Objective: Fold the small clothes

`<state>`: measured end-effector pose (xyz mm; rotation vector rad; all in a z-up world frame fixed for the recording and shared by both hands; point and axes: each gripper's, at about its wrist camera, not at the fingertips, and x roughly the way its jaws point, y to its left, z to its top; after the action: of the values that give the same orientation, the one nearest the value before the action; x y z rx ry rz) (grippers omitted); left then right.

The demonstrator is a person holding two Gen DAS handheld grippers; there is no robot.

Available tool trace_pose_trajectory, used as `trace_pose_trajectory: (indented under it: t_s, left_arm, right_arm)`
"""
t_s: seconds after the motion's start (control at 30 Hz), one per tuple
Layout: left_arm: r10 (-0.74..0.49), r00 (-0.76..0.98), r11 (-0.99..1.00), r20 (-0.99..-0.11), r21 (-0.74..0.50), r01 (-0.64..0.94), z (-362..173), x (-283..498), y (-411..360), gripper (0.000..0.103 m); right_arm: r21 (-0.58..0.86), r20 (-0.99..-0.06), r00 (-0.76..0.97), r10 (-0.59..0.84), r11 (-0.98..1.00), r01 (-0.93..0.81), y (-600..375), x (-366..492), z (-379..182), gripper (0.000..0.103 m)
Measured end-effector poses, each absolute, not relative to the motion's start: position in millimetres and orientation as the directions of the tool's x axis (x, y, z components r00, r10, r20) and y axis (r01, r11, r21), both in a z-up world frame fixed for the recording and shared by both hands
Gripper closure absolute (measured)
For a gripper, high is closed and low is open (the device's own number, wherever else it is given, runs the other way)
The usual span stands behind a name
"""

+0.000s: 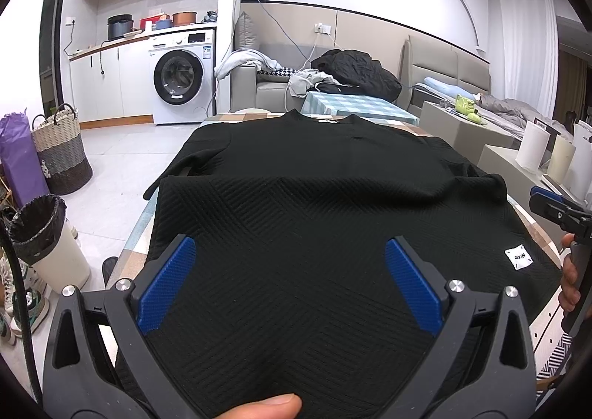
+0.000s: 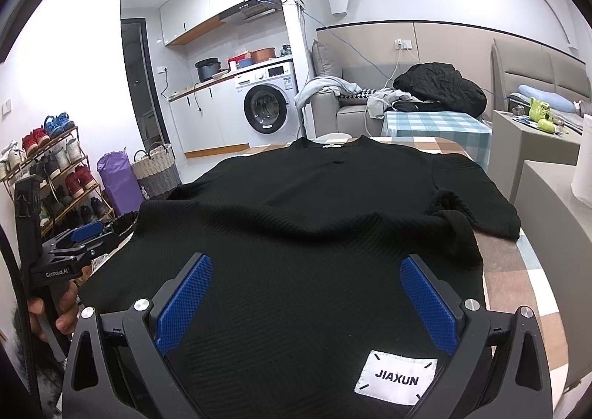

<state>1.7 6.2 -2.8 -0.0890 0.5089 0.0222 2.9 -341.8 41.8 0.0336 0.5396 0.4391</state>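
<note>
Since both the left tool (image 1: 288, 285) and right tool (image 2: 307, 302) hover spread above the black shirt (image 1: 314, 174) lying on the counter (image 2: 518, 271), each should pinch its near hem corner evenly before folding.

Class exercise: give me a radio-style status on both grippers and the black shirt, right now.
Left gripper open, right gripper open, both above the near hem. Black shirt flat on the table, sleeves folded inward, white label showing. Nothing in the way.

- "JIAXUN" in black capitals on white patch (image 2: 396, 379) sewn near hem of black sweater (image 2: 303, 219).
- "GenRoboLAI", partly blurred, on left gripper (image 2: 79, 239) body.
</note>
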Motion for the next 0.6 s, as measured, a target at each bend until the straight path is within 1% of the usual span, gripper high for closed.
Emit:
trace_pose_trajectory:
  t_s: [0.6]
  left_arm:
    - [0.001,0.872,0.996,-0.489,-0.076,-0.043,-2.8,1.8,5.5,0.001]
  right_arm:
    - [0.141,-0.490,0.767,0.413,0.906,-0.398,-340.2,4.7,40.2,0.000]
